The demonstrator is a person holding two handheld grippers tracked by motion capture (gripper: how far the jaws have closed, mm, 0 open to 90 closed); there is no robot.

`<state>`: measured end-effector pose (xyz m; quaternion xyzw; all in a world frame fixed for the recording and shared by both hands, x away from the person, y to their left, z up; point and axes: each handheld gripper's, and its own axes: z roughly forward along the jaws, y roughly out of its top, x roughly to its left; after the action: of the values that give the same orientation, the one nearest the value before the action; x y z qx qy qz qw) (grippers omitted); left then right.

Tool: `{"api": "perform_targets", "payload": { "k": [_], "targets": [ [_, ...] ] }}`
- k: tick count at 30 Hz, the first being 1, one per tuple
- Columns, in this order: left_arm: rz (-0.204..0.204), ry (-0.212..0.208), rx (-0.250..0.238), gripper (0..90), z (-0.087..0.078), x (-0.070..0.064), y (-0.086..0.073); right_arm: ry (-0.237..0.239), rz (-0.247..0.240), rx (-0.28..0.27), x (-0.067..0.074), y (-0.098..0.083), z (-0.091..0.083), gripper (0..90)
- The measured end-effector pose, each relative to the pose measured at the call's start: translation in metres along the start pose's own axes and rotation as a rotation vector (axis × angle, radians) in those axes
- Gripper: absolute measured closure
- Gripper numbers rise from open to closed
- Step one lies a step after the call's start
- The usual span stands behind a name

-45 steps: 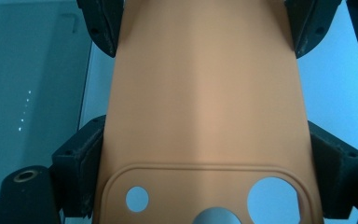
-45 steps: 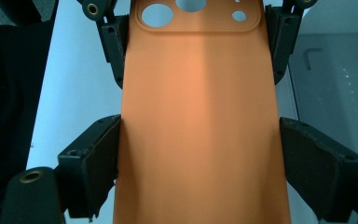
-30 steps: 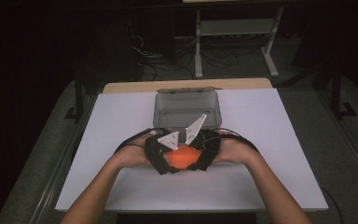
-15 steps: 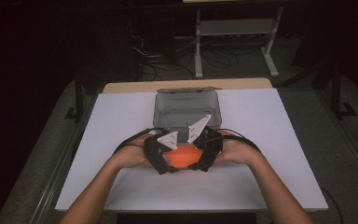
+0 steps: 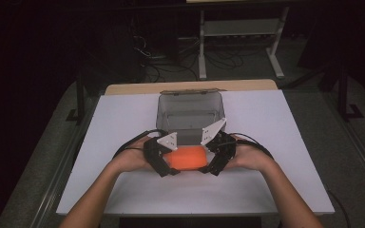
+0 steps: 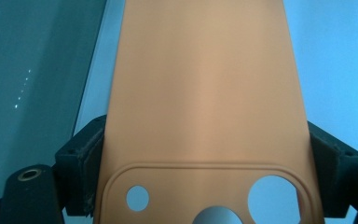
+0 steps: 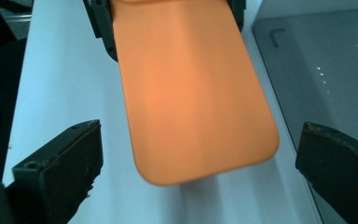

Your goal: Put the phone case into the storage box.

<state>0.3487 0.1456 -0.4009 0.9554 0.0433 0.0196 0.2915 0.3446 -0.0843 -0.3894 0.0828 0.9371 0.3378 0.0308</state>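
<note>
A clear rectangular plastic box [image 5: 188,110] sits near the far edge of the white table [image 5: 285,123].

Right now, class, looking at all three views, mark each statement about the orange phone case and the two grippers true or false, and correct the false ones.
1. The left gripper clamps the orange phone case. True.
2. The right gripper is shut on the case. False: its jaws stand open, clear of it.
3. The case has camera cut-outs. True.
4. The grey box holds the case. False: the case is in front of it, above the white table.
</note>
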Motion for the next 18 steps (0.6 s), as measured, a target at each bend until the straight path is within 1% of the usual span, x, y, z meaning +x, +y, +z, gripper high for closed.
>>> {"api": "perform_targets", "payload": {
  "k": [3, 4, 5, 7, 9, 11, 14, 16, 17, 18],
  "targets": [
    [-0.025, 0.000, -0.007, 15.7, 0.000, 0.000, -0.002, -0.024, 0.006, -0.010, 0.002, -0.004, -0.001, 0.3],
    [-0.028, 0.003, -0.005, 15.7, 0.000, 0.000, -0.002, -0.043, 0.009, -0.016, 0.004, -0.005, -0.002, 0.3],
    [-0.035, 0.011, -0.006, 15.7, 0.000, 0.000, -0.003, -0.051, 0.011, -0.018, 0.004, -0.006, -0.002, 0.2],
    [-0.056, 0.017, -0.005, 15.7, 0.000, 0.000, -0.004, -0.053, 0.026, -0.024, 0.005, -0.008, -0.003, 0.2],
    [-0.071, 0.014, -0.004, 15.7, 0.001, 0.000, -0.005, -0.054, 0.046, -0.034, 0.005, -0.010, -0.004, 0.2],
    [-0.087, 0.012, -0.003, 15.7, 0.001, 0.000, -0.006, -0.073, 0.068, -0.046, 0.007, -0.014, -0.003, 0.2],
    [-0.099, 0.023, 0.001, 15.7, 0.002, 0.000, -0.007, -0.101, 0.093, -0.065, 0.009, -0.019, -0.003, 0.2],
    [-0.106, 0.026, -0.001, 15.7, 0.001, 0.000, -0.008, -0.112, 0.121, -0.086, 0.010, -0.023, -0.004, 0.2],
    [-0.114, 0.026, -0.001, 15.7, 0.001, 0.000, -0.008, -0.116, 0.126, -0.094, 0.010, -0.024, -0.005, 0.1],
    [-0.118, 0.024, -0.002, 15.6, 0.001, 0.000, -0.008, -0.131, 0.147, -0.106, 0.011, -0.026, -0.006, 0.0]
  ]
}}
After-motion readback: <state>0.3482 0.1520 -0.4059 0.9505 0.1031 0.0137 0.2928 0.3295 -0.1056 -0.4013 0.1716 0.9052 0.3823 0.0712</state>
